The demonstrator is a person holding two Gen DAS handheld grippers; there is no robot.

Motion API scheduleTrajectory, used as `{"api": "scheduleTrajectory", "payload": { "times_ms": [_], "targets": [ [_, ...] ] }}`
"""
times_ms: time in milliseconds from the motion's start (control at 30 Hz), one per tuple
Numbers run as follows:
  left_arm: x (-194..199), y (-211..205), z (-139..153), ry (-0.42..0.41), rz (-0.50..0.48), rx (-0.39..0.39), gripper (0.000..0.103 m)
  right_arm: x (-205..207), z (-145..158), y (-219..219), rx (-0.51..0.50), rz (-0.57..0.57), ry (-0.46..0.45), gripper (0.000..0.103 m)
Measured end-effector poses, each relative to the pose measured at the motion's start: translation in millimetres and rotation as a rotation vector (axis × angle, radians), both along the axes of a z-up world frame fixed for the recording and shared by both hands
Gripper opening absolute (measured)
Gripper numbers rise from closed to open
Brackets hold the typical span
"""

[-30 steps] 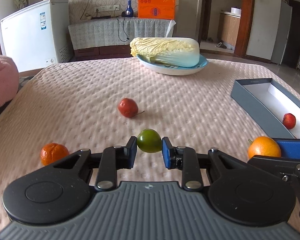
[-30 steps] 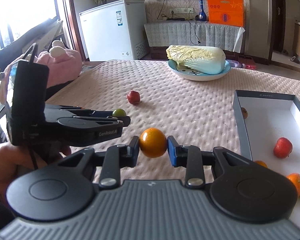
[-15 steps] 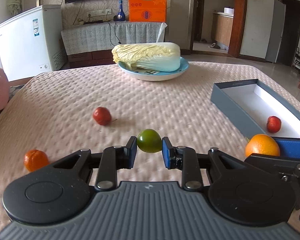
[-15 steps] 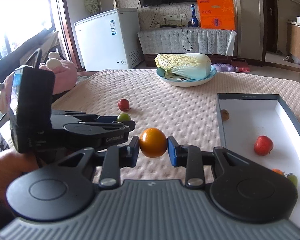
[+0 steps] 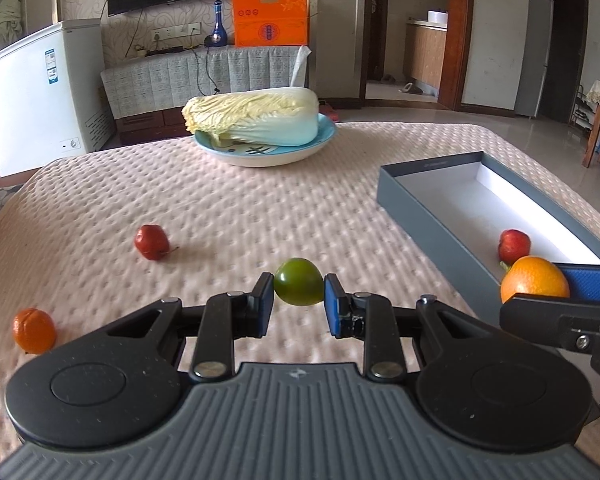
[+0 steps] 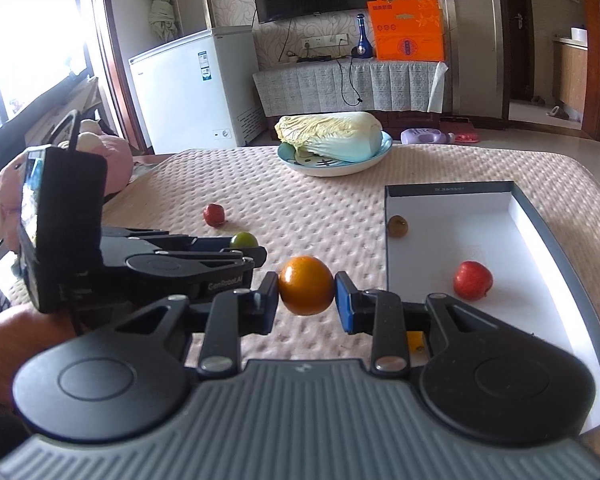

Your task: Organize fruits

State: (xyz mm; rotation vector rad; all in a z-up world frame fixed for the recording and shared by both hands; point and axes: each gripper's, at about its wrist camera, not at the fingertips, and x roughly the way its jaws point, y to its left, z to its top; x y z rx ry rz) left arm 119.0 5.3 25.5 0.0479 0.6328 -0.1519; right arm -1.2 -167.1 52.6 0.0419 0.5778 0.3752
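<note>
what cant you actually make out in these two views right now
- Near end of the gray box: right wrist view, hidden behind the right gripper body; only a yellow-orange sliver shows, fruit type unclear.
- Small brown item in the box: too small to identify.
- Box interior: left wrist view, near wall blocks most.

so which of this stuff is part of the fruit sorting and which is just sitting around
Job: green fruit in left hand-held gripper; orange in right hand-held gripper; box; loose red fruit; small orange.

Lying about: cabbage, plate, freezer.
</note>
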Motion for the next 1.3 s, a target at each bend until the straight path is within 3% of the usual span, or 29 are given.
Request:
{"api": "scheduleTrajectory", "payload": {
  "times_ms": [1300],
  "targets": [
    [10, -122, 10, -0.027, -0.172, -0.042, 0.031, -24, -4, -92, -0.007, -0.162, 0.006, 0.033]
  ]
}}
